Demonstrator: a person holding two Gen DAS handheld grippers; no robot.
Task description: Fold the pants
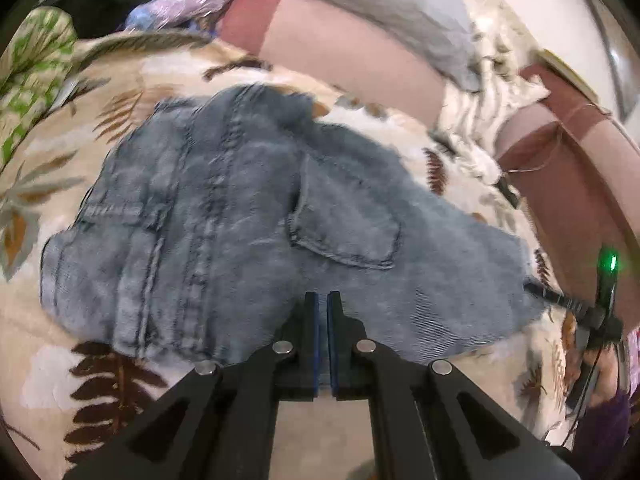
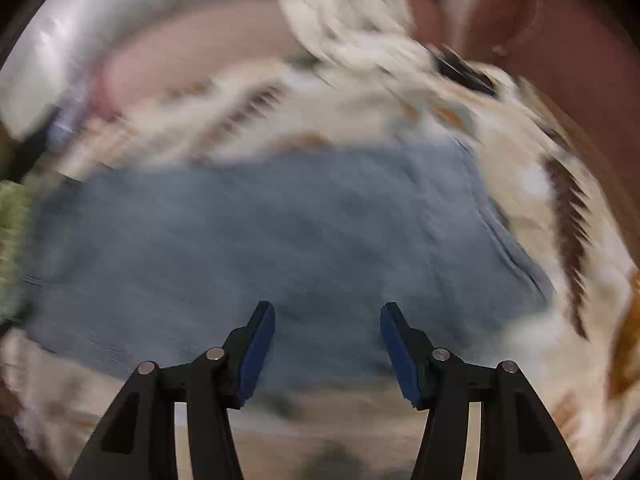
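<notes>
Left wrist view: left claw (image 1: 322, 300) clamped on denim pants (image 1: 224, 216) on the leaf-print bed (image 1: 120, 92), right claw (image 2: 327, 312) apart, empty (mid-fold); next needs a fresh edge grab.

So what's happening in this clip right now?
A person with a gripper in each hand is folding denim pants on a leaf-print bedspread. The left gripper is shut at the pants' near edge; whether it pinches cloth I cannot tell. The right gripper is open with nothing between its pads, over the pants in a blurred view. The pants lie bunched, back pocket up.
</notes>
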